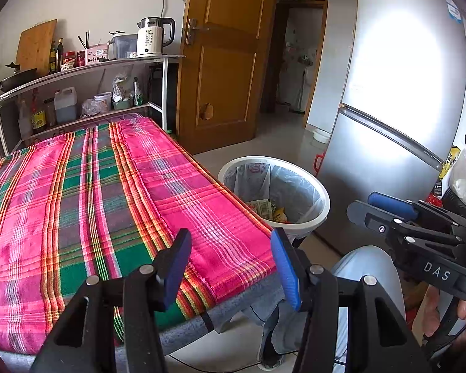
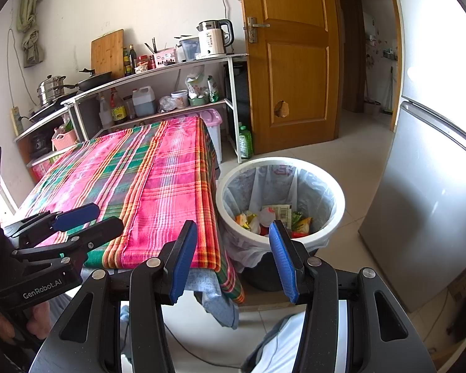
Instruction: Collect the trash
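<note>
The trash bin (image 2: 279, 205), white-rimmed and lined with a clear bag, stands on the floor just beside the plaid-covered worktop (image 2: 158, 186), between it and the silver fridge (image 2: 428, 186). Wrappers (image 2: 276, 217) lie at its bottom. The right gripper (image 2: 233, 258) hovers near the bin, jaws spread and holding nothing. The left gripper (image 1: 230, 267) hangs over the worktop's near edge, jaws likewise spread.

A white, bag-lined trash bin (image 2: 279, 199) stands upright on the floor right of the table, holding crumpled wrappers (image 2: 276, 217).
</note>
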Demonstrator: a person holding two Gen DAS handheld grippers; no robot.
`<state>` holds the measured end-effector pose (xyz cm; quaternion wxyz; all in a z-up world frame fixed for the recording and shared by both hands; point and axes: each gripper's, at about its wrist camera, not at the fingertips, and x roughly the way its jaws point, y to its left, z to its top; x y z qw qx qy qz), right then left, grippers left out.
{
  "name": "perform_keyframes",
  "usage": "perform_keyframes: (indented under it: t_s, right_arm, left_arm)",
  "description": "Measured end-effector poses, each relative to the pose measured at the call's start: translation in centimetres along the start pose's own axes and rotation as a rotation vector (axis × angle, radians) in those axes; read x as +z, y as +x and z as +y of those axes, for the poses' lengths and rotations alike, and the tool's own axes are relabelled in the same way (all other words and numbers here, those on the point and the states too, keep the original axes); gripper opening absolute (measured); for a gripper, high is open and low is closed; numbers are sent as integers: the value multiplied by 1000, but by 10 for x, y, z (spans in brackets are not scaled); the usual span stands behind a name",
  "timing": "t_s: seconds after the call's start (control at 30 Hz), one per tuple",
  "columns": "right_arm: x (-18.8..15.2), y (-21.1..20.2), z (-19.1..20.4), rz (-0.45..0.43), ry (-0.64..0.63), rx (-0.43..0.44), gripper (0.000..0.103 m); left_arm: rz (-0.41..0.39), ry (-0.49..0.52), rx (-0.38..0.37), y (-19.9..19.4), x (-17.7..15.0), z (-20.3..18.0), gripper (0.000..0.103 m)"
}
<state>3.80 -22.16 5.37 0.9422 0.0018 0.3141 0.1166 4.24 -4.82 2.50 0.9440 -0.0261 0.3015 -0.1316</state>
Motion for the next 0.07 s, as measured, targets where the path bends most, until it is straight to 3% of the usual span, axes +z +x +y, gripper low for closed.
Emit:
perform_keyframes:
  t_s: [0.07]
  right_arm:
    - [0,0,0,-1,0,-2,49]
  left_arm:
    - [-2,-1,-8,-1,0,0,55]
